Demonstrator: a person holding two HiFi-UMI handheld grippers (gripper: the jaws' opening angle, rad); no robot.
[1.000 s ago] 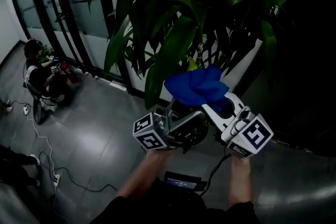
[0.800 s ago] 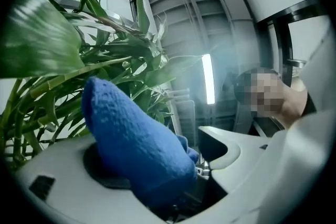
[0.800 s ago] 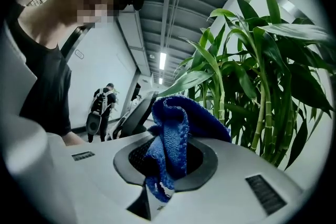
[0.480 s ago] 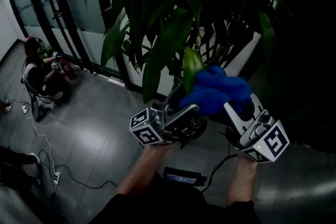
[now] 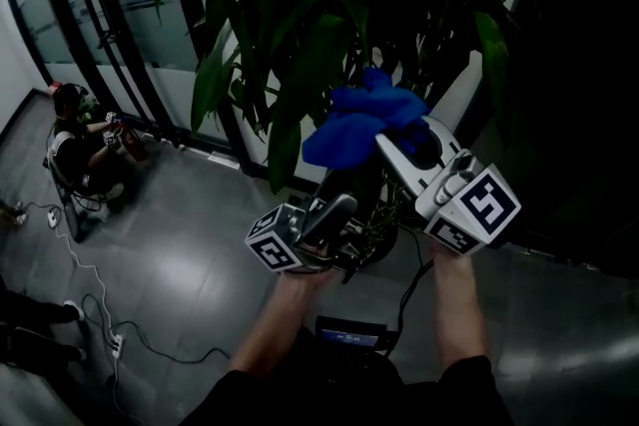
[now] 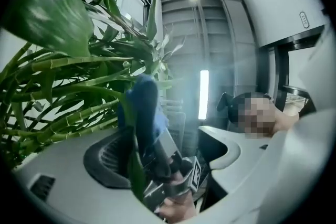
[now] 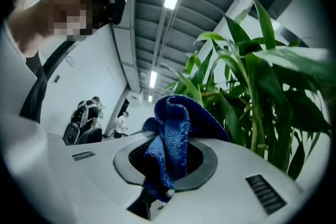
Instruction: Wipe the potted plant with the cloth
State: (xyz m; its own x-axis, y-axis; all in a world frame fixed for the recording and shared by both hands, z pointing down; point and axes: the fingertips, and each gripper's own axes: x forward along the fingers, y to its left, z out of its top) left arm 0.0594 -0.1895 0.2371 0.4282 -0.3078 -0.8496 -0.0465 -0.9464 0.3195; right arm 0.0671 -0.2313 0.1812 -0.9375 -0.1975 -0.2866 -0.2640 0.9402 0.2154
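The potted plant [image 5: 300, 15] fills the top of the head view with long green leaves and cane stems [image 6: 58, 92]. A blue cloth [image 5: 361, 119] is bunched against the leaves at mid height. My right gripper [image 5: 391, 141] is shut on the blue cloth [image 7: 173, 123], which spills up out of its jaws [image 7: 168, 153]. Below and to the left, my left gripper [image 5: 334, 211] stands open under the cloth. One narrow leaf [image 6: 135, 176] runs edge-on past its left pad, inside the gap [image 6: 168, 135]. The cloth [image 6: 143, 107] shows beyond that gap.
A glass wall with black frames [image 5: 110, 5] stands behind the plant on the left. A person [image 5: 78, 143] crouches on the grey floor there. Cables and a power strip [image 5: 110, 342] trail across the floor at lower left. A dark panel [image 5: 589, 95] closes the right side.
My right gripper has carried the cloth up and to the left, over the pale leaf that showed half a second ago. The left gripper has barely moved.
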